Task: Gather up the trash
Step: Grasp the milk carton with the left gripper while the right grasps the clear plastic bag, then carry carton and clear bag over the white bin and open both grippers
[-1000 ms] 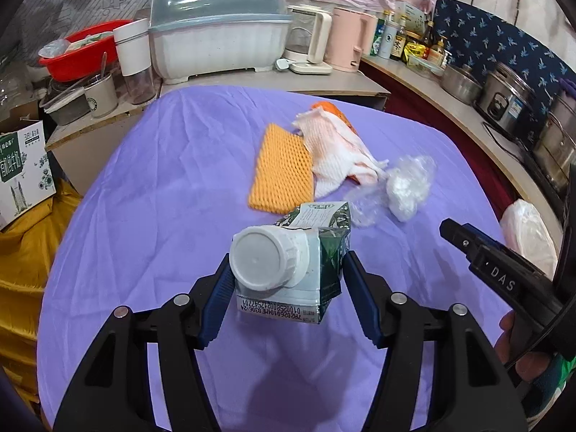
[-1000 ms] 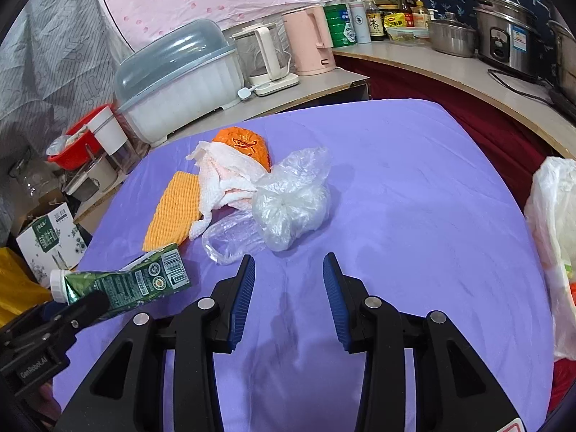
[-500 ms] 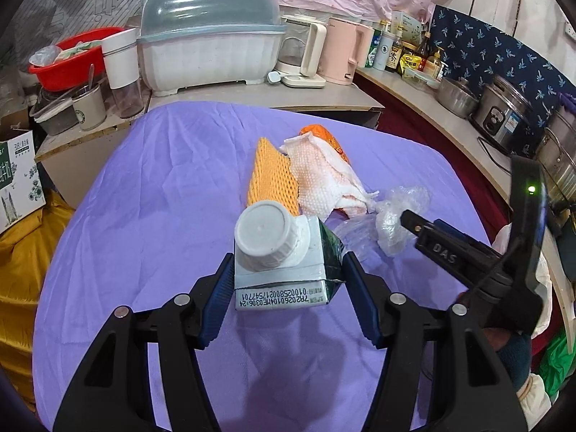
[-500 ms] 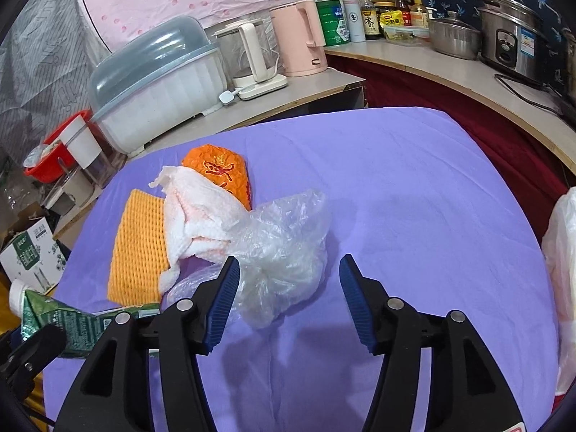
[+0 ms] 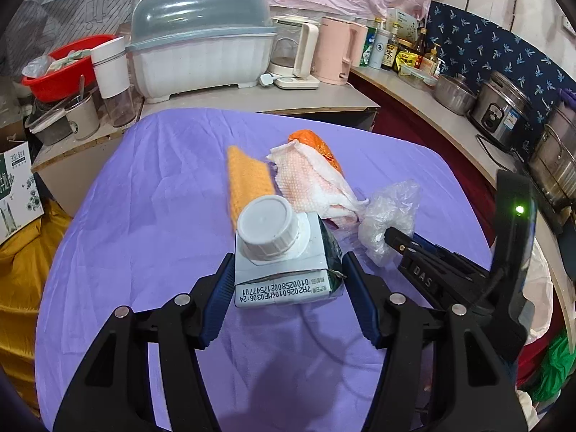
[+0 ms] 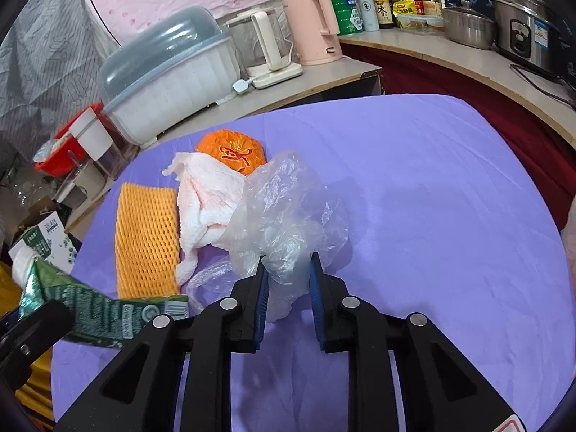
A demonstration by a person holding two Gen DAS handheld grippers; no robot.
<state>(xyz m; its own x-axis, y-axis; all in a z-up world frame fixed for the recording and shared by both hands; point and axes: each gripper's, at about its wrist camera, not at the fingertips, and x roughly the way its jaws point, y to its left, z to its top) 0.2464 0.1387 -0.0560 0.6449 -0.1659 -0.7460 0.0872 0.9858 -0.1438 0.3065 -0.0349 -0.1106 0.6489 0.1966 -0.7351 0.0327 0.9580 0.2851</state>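
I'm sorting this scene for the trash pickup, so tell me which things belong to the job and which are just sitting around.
Job:
green drink carton with white cap, in left gripper
crumpled clear plastic bag, in right gripper
orange foam net sleeve
white paper towel
orange wrapper

Lying about:
pink kettle
covered white dish rack
red basin
steel pots

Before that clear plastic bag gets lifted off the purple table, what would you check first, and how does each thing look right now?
1. Right hand-held gripper closed on the clear plastic bag, jaws having just been closing: ok.
2. Left hand-held gripper holding the green carton: ok.
3. Bag free of the white tissue: cannot tell, they touch.
4. Orange foam net outside the jaws: ok.
5. Second clear wrap not snagged: cannot tell.
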